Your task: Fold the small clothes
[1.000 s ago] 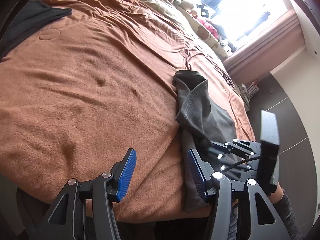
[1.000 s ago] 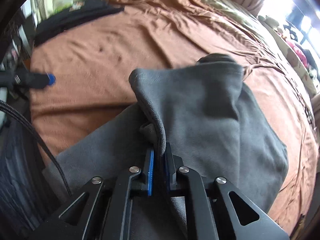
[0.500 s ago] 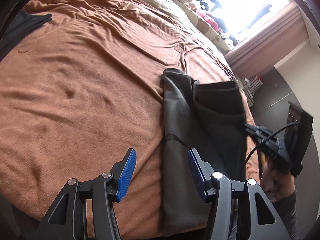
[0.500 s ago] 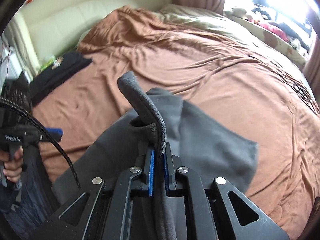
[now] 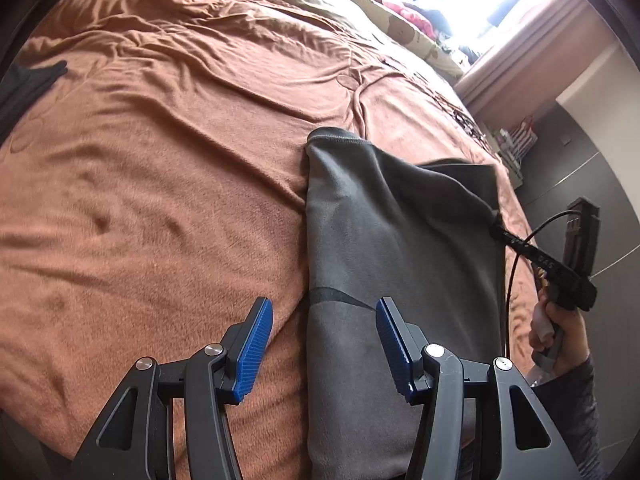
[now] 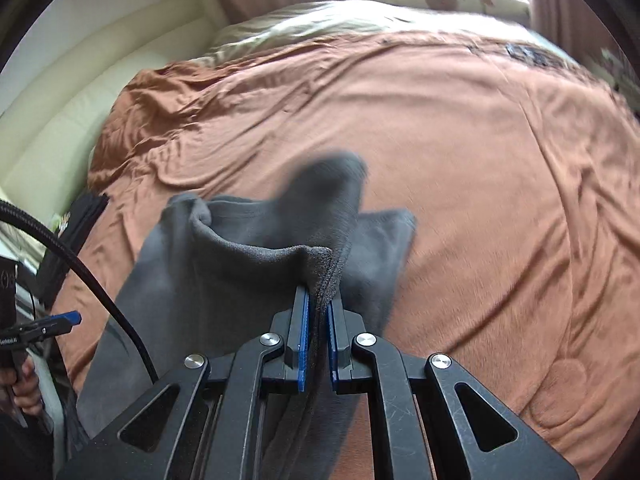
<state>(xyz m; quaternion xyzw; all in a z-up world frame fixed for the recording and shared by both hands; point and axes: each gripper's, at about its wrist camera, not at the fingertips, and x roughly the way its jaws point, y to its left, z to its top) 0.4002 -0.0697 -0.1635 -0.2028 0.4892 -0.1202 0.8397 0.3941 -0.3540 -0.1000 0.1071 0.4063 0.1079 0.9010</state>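
Soft, limp grey garment (image 5: pixel 400 240) — right claw (image 6: pixel 318 320) pinches its hem, the best hold; left claw (image 5: pixel 324 344) gapes empty.

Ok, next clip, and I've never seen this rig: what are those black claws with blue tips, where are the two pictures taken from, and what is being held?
There is no robot here. A person holds a hand-held two-finger gripper in each hand, and each picture comes from a camera on one gripper, looking along its fingers. The left view shows the left gripper open and empty above a bed with a brown blanket. On the blanket lies a grey garment. The right gripper is shut on an edge of that garment, lifting it off the bed. In the left view you can see it at the right, with the hand that holds it.
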